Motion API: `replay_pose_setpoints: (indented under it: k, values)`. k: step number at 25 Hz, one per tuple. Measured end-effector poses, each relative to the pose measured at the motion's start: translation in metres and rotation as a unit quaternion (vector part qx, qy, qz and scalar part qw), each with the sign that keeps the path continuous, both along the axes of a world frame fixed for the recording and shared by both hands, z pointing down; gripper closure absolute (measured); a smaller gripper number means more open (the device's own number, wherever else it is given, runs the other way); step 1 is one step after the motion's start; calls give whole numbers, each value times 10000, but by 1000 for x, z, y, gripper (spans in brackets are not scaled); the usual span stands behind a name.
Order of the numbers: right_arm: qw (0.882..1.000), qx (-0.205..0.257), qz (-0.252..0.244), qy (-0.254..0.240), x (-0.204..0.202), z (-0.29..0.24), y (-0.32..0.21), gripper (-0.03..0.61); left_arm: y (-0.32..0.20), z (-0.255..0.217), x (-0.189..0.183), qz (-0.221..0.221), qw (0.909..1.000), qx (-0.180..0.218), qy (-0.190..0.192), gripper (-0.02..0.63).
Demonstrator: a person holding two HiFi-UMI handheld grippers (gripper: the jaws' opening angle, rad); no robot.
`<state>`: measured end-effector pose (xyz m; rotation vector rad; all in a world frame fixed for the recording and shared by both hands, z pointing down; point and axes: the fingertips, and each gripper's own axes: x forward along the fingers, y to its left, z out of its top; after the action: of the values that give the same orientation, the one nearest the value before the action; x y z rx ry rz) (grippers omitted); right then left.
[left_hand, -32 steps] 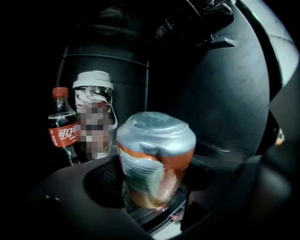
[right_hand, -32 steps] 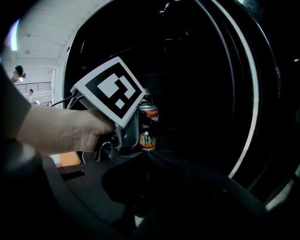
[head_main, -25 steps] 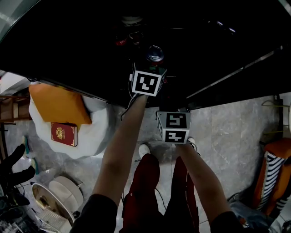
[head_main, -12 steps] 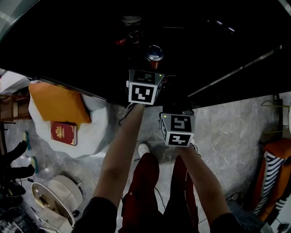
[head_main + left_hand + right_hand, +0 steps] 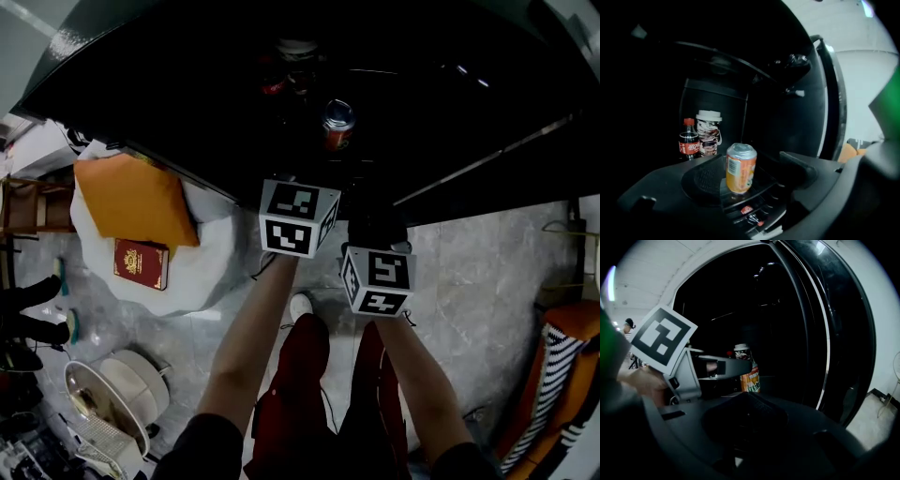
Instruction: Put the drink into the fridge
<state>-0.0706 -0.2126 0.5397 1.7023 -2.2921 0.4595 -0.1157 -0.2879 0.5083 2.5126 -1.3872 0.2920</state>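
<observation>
An orange drink can (image 5: 337, 124) stands upright by itself on a dark shelf inside the fridge. In the left gripper view the can (image 5: 740, 168) sits just off the tips of my left gripper (image 5: 757, 168), whose jaws are spread wide and touch nothing. Seen from the head camera, the left gripper (image 5: 314, 178) is drawn back below the can, at the fridge opening. My right gripper (image 5: 373, 230) hangs to its right, lower down. In the right gripper view the can (image 5: 751, 379) shows past the left gripper's finger, and the right gripper (image 5: 747, 416) looks closed and empty.
A cola bottle (image 5: 689, 143) and a lidded paper cup (image 5: 708, 132) stand at the back of the shelf. The open fridge door (image 5: 820, 333) is on the right. On the floor to the left lie an orange cushion (image 5: 131, 199) and a red booklet (image 5: 142, 263) on white cloth.
The left gripper has pulled back from the can toward the person; the can stays on the shelf. The right gripper has also dropped back a little.
</observation>
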Motion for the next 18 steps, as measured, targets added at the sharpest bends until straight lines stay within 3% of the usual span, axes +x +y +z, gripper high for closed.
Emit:
replay_pose_setpoints:
  k: [5, 11, 18]
  values:
    - [9999, 21, -57, -96, -2, -22, 13, 561, 25, -17, 0, 258, 9995, -119, 144, 244]
    - [9999, 66, -69, -60, 2, -40, 23, 561, 42, -38, -9, 195, 9993, -139, 295, 353]
    - [9999, 92, -102, -46, 2, -62, 30, 561, 53, -60, -17, 170, 9992, -194, 316, 400]
